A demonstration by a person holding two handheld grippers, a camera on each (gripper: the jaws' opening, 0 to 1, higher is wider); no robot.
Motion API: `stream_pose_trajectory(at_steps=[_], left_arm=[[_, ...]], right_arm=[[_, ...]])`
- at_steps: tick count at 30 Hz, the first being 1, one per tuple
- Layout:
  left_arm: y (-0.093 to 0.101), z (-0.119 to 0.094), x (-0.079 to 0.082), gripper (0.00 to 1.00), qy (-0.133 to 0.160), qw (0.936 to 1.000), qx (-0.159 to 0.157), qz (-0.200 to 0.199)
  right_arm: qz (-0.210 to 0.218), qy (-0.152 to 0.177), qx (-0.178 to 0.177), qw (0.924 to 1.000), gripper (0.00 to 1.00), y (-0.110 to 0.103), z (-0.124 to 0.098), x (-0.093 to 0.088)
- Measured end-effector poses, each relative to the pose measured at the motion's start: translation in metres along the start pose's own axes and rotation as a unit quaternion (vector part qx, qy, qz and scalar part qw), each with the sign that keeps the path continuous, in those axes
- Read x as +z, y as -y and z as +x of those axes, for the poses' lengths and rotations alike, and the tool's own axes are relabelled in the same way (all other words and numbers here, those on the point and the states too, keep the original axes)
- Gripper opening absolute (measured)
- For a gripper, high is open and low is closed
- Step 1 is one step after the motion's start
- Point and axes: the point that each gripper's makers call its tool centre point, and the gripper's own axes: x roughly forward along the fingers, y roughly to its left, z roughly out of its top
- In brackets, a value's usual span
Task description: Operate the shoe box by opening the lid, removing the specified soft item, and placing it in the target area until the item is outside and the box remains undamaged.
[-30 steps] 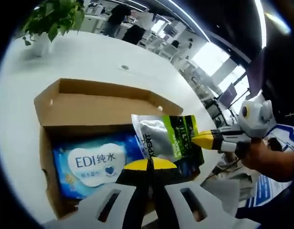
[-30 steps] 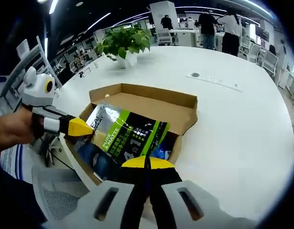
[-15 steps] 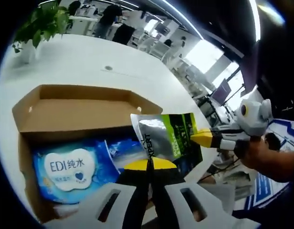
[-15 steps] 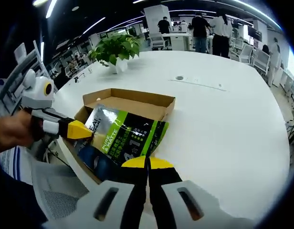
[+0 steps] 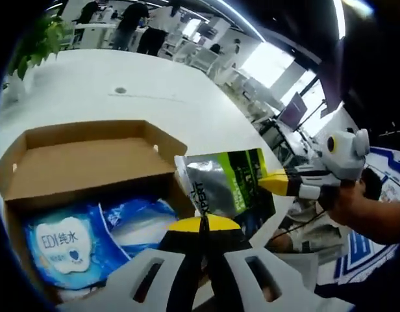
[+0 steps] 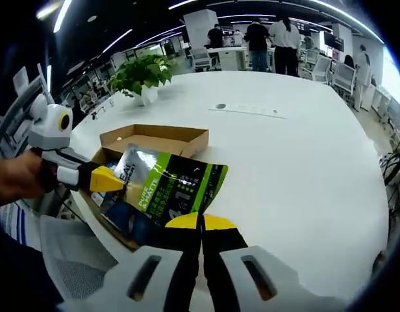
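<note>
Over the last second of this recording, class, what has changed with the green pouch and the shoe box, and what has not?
Both grippers, left and right, have carried the green pouch away from the open shoe box, toward its right side and the white table. Unchanged: both stay clamped on the pouch, and the blue wipes pack remains inside.

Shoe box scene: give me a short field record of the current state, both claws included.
box: open cardboard shoe box on white table
item held: green and silver pouch, lifted above the box
left claw: shut on pouch's lower edge
right claw: shut on the pouch's opposite end
still in box: blue wet wipes pack
background: potted plant
</note>
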Motion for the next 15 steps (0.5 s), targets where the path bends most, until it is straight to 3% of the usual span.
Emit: stream_pose_trajectory(at_steps=[15], left_arm=[[0.026, 0.045, 0.004, 0.0, -0.03, 0.9992, -0.016, 0.019]], right_arm=[[0.013, -0.001, -0.018, 0.9998, 0.0, 0.05, -0.011, -0.006]])
